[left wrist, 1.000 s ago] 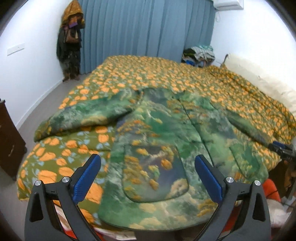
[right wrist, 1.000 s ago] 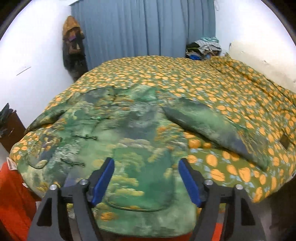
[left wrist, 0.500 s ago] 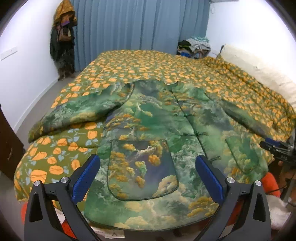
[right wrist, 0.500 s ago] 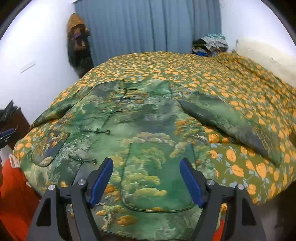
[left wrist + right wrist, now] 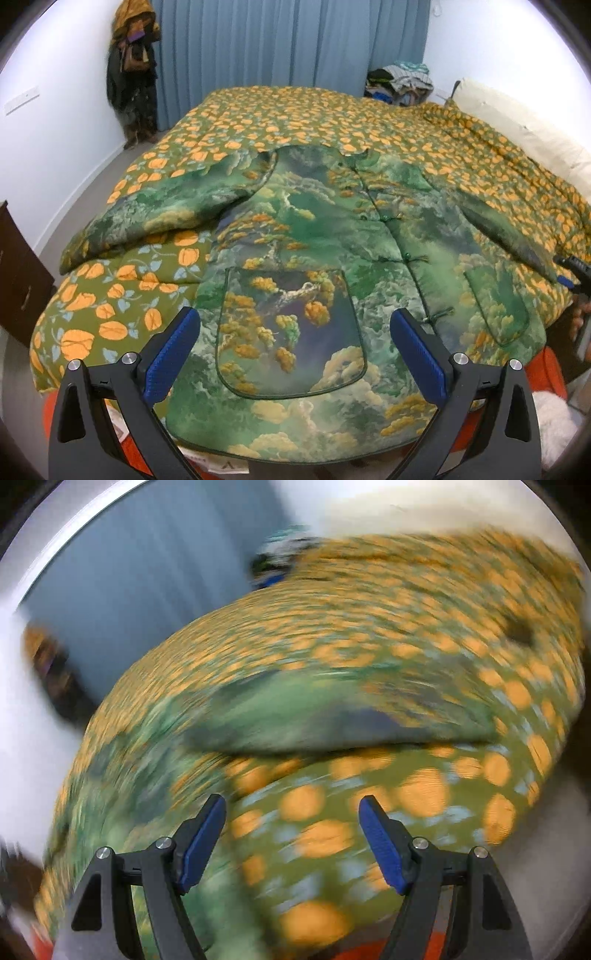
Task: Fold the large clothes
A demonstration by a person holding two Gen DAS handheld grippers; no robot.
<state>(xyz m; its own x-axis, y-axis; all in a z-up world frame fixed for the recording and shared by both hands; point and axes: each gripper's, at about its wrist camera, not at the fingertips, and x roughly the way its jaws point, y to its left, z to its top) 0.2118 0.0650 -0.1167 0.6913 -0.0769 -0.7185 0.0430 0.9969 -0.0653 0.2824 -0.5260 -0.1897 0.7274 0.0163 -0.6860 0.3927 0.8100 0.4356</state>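
Observation:
A green padded jacket point(image 5: 332, 236) with a landscape print lies spread flat, front up, on the bed, with both sleeves out to the sides and its hem at the near edge. My left gripper point(image 5: 291, 350) hovers open above the hem, over the jacket's left pocket point(image 5: 291, 332), with nothing between its fingers. The right wrist view is heavily blurred and tilted: my right gripper point(image 5: 291, 834) is open over the flowered quilt point(image 5: 332, 834), just short of the jacket's right sleeve point(image 5: 332, 716). The right gripper's tip point(image 5: 570, 267) shows at the right edge of the left wrist view.
An orange-flowered quilt point(image 5: 295, 110) covers the bed. A cream pillow point(image 5: 517, 133) lies at the right. A clothes pile point(image 5: 400, 79) sits at the far corner, coats point(image 5: 133, 66) hang by the blue curtain point(image 5: 288, 40), and a dark cabinet point(image 5: 18, 266) stands at left.
My right gripper has swung quickly to the right and rolled, leaving the jacket's body for the quilt beside the right sleeve. The left gripper has stayed near the hem, still open.

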